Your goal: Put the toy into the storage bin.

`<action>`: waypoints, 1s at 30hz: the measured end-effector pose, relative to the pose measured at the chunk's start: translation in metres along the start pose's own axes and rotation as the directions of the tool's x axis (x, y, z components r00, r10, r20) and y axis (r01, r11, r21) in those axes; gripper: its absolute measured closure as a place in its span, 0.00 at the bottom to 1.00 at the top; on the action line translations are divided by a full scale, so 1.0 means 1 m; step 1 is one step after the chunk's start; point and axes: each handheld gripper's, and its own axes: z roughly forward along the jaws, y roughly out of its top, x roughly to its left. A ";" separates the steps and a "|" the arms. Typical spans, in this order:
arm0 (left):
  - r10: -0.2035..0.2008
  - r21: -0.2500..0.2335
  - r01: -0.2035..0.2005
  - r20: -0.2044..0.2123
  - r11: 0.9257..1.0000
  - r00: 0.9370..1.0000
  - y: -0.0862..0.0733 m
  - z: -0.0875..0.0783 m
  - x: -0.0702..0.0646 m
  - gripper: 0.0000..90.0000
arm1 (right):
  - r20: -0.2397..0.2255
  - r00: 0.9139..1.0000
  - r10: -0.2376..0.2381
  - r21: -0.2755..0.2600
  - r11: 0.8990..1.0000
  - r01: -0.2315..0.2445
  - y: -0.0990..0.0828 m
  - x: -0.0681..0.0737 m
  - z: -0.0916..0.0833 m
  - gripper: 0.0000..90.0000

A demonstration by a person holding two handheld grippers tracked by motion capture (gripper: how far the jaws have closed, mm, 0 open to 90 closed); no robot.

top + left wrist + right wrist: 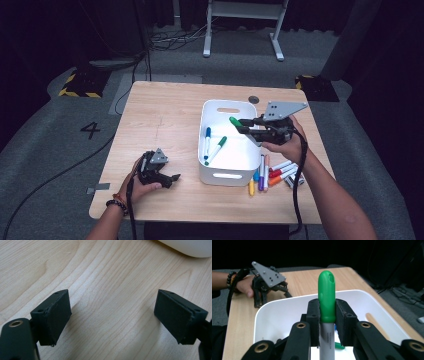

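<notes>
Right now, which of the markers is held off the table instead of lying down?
The green-capped marker, clamped at its cap in the right hand-held gripper above the white bin. Two markers lie inside the bin; the rest lie on the table beside it.

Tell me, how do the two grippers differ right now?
The right gripper is shut on a green marker; the left gripper is open and holds nothing. The right one is raised over the white bin, while the left one rests low on the table, away from the bin. Both have black jaws and a grey plate on top.
</notes>
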 end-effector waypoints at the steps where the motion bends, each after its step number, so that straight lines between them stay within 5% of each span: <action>1: 0.000 0.000 0.000 0.001 1.000 1.000 0.000 0.000 0.000 0.16 | -0.016 1.000 0.000 0.031 1.000 0.001 -0.002 0.003 0.009 0.83; 17: 0.000 0.000 0.000 0.001 1.000 1.000 0.000 0.000 0.000 0.16 | -0.113 0.993 -0.020 0.193 0.980 0.042 -0.021 0.033 0.035 0.83; 30: 0.000 0.000 0.000 0.001 1.000 1.000 0.000 0.000 0.000 0.16 | -0.168 0.985 -0.039 0.277 0.957 0.086 -0.030 0.038 0.042 0.83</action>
